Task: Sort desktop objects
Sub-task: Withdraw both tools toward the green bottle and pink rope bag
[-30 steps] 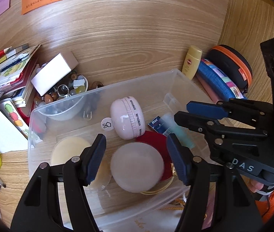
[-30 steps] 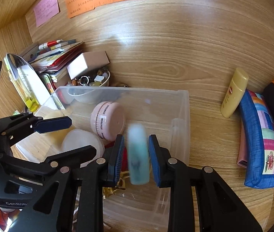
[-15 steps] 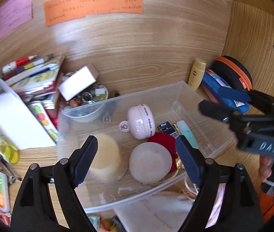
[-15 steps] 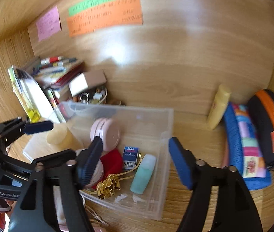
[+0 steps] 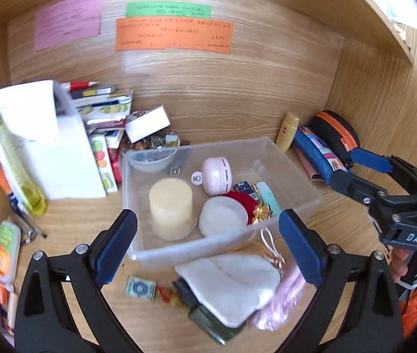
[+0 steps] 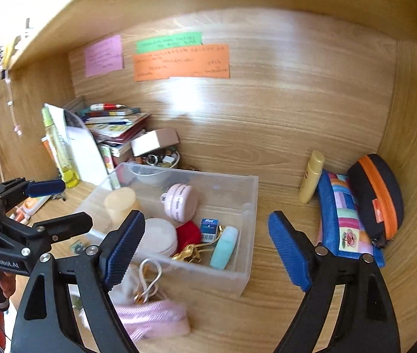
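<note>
Both the left gripper [image 5: 208, 247] and the right gripper [image 6: 205, 247] were held wide open, nothing gripped. The mint-green plastic tube [image 6: 223, 251] was laid inside the clear plastic bin [image 6: 248, 206], at frame centre, between the right fingers [image 6: 123, 247].

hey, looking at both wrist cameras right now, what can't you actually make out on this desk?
- Writing on the orange note: too small in both views.
- Dark green item, left wrist view: half under the white pouch, blurred.
- Small bowl's contents: tiny, partly under the white box.
- Items at the lower left edge, left wrist view: cut off by the frame.
</note>
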{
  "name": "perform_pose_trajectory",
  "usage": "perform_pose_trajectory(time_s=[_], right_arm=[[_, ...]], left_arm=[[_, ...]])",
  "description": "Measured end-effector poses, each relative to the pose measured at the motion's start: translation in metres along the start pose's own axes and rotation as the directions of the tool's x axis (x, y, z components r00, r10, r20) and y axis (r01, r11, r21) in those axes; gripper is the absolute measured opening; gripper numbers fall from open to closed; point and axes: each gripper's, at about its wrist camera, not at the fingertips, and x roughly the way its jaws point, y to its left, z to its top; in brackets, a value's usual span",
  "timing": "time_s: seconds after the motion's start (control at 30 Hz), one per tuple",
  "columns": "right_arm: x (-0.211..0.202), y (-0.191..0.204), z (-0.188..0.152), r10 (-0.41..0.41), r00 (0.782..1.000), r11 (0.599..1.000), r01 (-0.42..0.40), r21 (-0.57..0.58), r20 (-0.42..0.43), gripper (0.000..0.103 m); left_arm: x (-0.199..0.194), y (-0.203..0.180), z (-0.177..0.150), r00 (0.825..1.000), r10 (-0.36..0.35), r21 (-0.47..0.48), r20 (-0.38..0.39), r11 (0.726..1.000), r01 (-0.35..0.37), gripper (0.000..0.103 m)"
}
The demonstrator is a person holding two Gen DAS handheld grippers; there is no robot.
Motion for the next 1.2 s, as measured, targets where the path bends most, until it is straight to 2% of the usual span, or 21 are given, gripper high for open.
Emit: perform_pose_trajectory(time_s=[0.13,0.27,0.5,0.77,0.9,1.2], right_arm=[[-0.025,0.012,-0.005,-0.009,0.999,0.999,0.010,-0.032,0.036,0.086],[-0.045,0.024,-0.013,-0.018,0.998,0.998,0.022,-0.056,0.066,0.097],[-0.060,0.042,-0.035,-0.025,0.998,0.995,0.031,-0.093,0.058,0.098],[-0.050,0.051,-0.068,-0.024,1.000,0.994,0.022,-0.109,-0.020,0.098],[-0.037,0.057,-0.085,0.005,0.998,0.994,-0.013,-0.112,-0.070,0.098],[0.007,0.077,-0.107,0.009,0.981,0.993,-0.031,-0.110,-0.194,0.098]], left_arm=[[-0.018,0.008,-0.011,1.000,0.024,-0.024,0.021,0.999,-0.023,0.098],[-0.034,0.017,-0.023,0.998,0.048,-0.050,0.035,0.998,-0.046,0.098],[-0.049,0.028,-0.048,0.995,0.096,-0.062,0.017,0.994,-0.095,0.098],[-0.044,0.032,-0.078,0.992,0.118,-0.053,-0.041,0.991,-0.120,0.098],[-0.037,0.035,-0.089,0.992,0.105,-0.069,-0.073,0.992,-0.110,0.098],[-0.021,0.044,-0.112,0.983,0.110,-0.075,-0.146,0.990,-0.122,0.098]])
